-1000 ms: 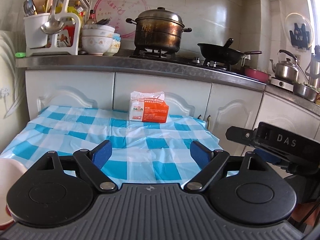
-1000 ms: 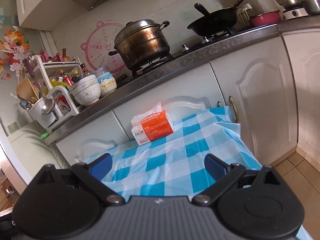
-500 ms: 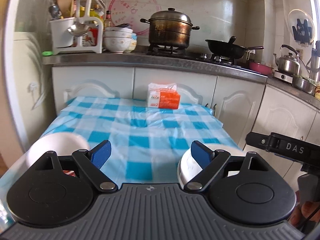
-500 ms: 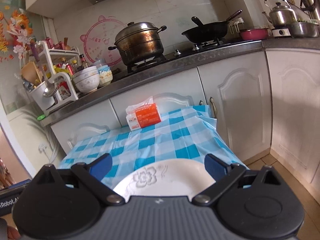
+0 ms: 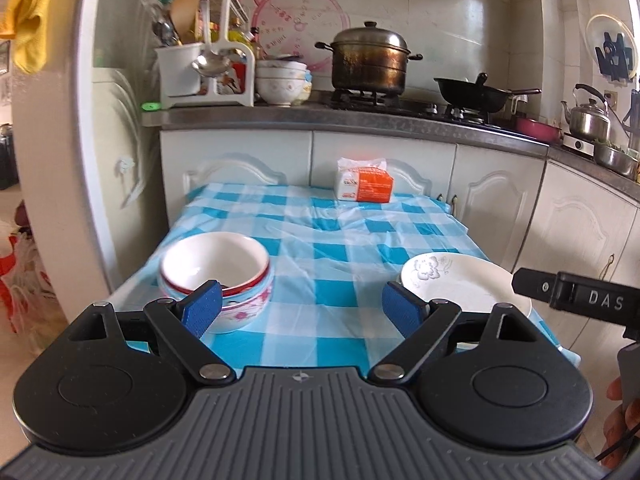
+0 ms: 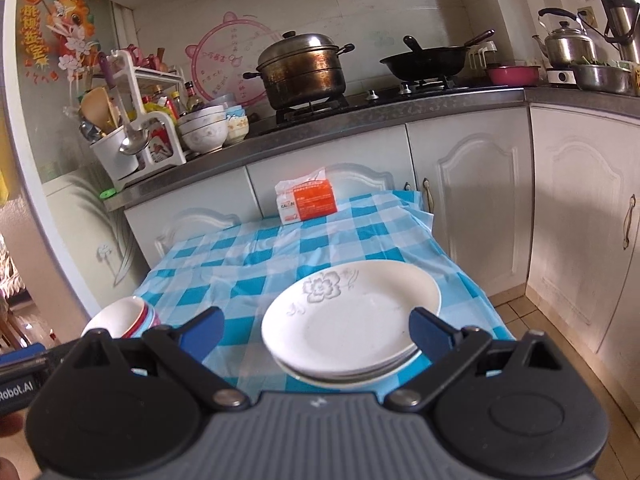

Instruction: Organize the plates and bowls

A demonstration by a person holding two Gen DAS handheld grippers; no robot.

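Observation:
A stack of bowls (image 5: 216, 268), white inside with red and pink rims, sits near the front left of the blue-checked table (image 5: 320, 240). A stack of white plates (image 6: 352, 316) with a grey flower print rests at the front right; the same plates (image 5: 460, 280) show in the left wrist view. My left gripper (image 5: 302, 310) is open, held in front of the table between bowls and plates, holding nothing. My right gripper (image 6: 316, 330) is open just before the plates, its right fingertip (image 6: 426, 324) over the plate rim. The bowls (image 6: 124, 318) show at the left in the right wrist view.
An orange and white tissue pack (image 5: 364, 186) lies at the table's far edge against white cabinets (image 5: 380, 164). The counter above holds a steamer pot (image 5: 370, 60), a wok (image 5: 472, 94), stacked bowls (image 5: 280, 82), a utensil rack (image 5: 200, 64) and a kettle (image 5: 588, 116).
Both grippers have pulled back from the table. The bowls and plates, hidden or partly seen before, are now in full view in front of the open fingers.

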